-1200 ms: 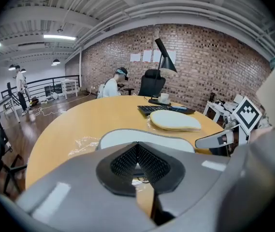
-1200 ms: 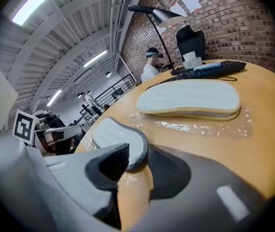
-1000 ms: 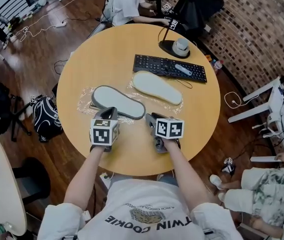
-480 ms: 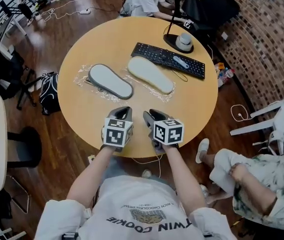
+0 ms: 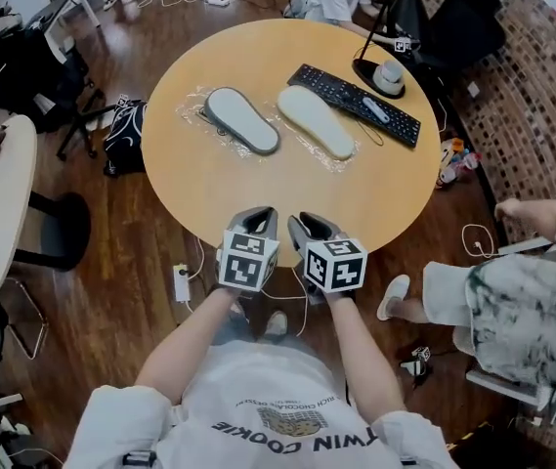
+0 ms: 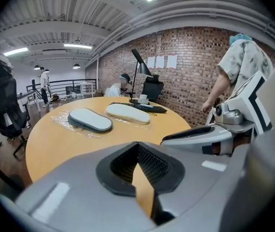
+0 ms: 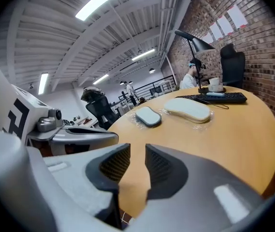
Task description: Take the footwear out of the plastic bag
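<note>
Keyboard (image 5: pixel 358 106) lies beside the pale slipper (image 5: pixel 315 122), cup (image 5: pixel 388 73) beyond.

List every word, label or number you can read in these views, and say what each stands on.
"TWIN COOKIE", upside down in the head view, on the person's shirt.
Smaller print beside it: too blurred to read.
Keyboard keys: too small to read.
Papers on the wall: too small to read.

Left hand-held gripper (image 6: pixel 137 144), jaws together
</note>
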`<state>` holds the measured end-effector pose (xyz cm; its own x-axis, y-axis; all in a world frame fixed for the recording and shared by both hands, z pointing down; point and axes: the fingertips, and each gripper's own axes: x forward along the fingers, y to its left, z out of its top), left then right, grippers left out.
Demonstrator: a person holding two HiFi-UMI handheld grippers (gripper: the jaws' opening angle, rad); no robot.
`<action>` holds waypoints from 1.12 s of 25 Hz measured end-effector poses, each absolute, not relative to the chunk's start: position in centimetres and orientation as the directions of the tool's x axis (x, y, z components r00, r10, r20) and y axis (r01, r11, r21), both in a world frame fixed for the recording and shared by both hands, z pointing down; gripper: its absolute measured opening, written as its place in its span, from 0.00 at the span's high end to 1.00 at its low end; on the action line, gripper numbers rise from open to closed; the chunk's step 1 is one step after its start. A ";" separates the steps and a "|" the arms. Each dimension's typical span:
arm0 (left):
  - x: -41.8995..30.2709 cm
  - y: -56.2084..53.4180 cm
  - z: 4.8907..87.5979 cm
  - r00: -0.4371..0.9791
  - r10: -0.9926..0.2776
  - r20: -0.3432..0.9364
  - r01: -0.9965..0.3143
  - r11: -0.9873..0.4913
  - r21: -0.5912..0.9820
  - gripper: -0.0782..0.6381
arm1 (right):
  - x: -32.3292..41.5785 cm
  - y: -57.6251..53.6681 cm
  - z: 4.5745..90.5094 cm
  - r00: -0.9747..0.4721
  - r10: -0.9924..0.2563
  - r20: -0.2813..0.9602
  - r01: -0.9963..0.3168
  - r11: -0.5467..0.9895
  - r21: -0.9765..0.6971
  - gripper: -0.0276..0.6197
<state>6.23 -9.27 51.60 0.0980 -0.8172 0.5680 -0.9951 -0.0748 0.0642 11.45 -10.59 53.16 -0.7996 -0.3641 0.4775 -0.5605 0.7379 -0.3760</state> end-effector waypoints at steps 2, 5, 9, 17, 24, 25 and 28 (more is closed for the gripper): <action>6.4 -8.0 51.2 0.087 -0.821 0.564 -0.996 -0.057 0.070 0.89 | 11.5 -9.2 52.5 -0.804 -0.363 0.471 -0.555 0.743 -0.373 0.81; 6.6 -6.2 50.6 0.080 -0.831 0.551 -0.996 -0.040 0.084 0.89 | 11.5 -7.3 51.5 -0.807 -0.372 0.459 -0.552 0.751 -0.362 0.81; 6.3 -2.9 50.3 0.066 -0.843 0.534 -0.995 -0.018 0.094 0.89 | 11.0 -4.0 50.7 -0.806 -0.388 0.447 -0.552 0.766 -0.329 0.83; 6.3 5.7 50.0 0.081 -0.851 0.519 -0.992 -0.016 0.129 0.89 | 10.7 4.3 50.1 -0.785 -0.419 0.456 -0.571 0.775 -0.272 0.88; 7.6 12.5 49.7 0.118 -0.849 0.515 -0.987 -0.046 0.152 0.89 | 11.5 10.8 49.8 -0.775 -0.442 0.452 -0.585 0.773 -0.246 0.88; 7.8 13.1 49.7 0.122 -0.849 0.515 -0.987 -0.049 0.153 0.89 | 11.6 11.5 49.7 -0.774 -0.445 0.449 -0.586 0.773 -0.242 0.88; 8.2 14.7 49.6 0.129 -0.848 0.514 -0.986 -0.056 0.156 0.89 | 11.8 13.1 49.5 -0.773 -0.451 0.447 -0.587 0.775 -0.233 0.88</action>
<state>8.18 14.69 49.56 0.1291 -0.8482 0.5137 -0.9862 -0.0556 0.1560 11.75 13.09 49.49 -0.7725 -0.4512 0.4468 -0.5873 0.7752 -0.2327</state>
